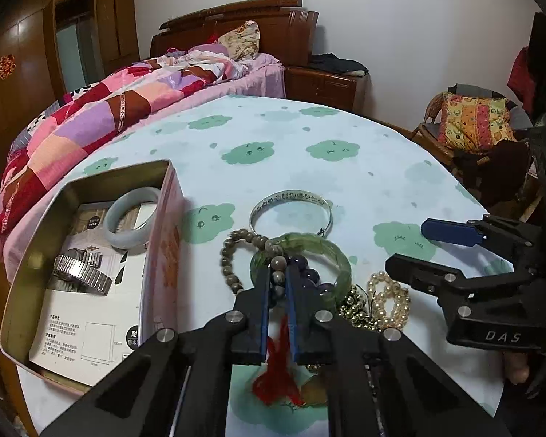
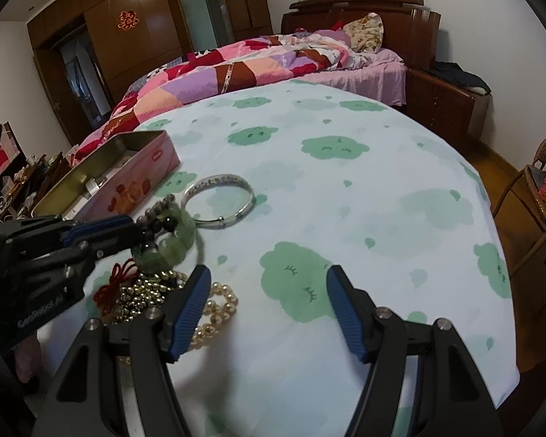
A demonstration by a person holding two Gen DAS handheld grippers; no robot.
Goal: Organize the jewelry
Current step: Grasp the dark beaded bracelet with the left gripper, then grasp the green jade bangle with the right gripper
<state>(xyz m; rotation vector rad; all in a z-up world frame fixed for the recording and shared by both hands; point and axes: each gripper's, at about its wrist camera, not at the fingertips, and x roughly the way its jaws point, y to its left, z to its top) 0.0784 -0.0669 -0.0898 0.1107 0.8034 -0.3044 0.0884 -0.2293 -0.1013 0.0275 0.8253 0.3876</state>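
Left gripper (image 1: pixel 277 273) pinched on grey bead bracelet (image 1: pixel 236 255), right where it crosses green bangle (image 1: pixel 309 251). Right gripper (image 2: pixel 269 276) fingers apart, nothing between, just beside pearl bracelet (image 2: pixel 214 309) and gold beads (image 2: pixel 142 295). Silver bangle (image 1: pixel 291 211) flat on cloud-print tablecloth (image 1: pixel 345 182) just beyond. Pale bangle (image 1: pixel 131 218) and watch (image 1: pixel 80 269) inside open tin (image 1: pixel 163 240) at left.

Beside the pink tin (image 2: pixel 127 178) on the worktop (image 2: pixel 345 200), the left hand-held gripper (image 2: pixel 136 226) pinches a bead bracelet (image 2: pixel 156 215); the right hand-held gripper (image 2: pixel 269 284) gapes over nearby pearls (image 2: pixel 218 306).
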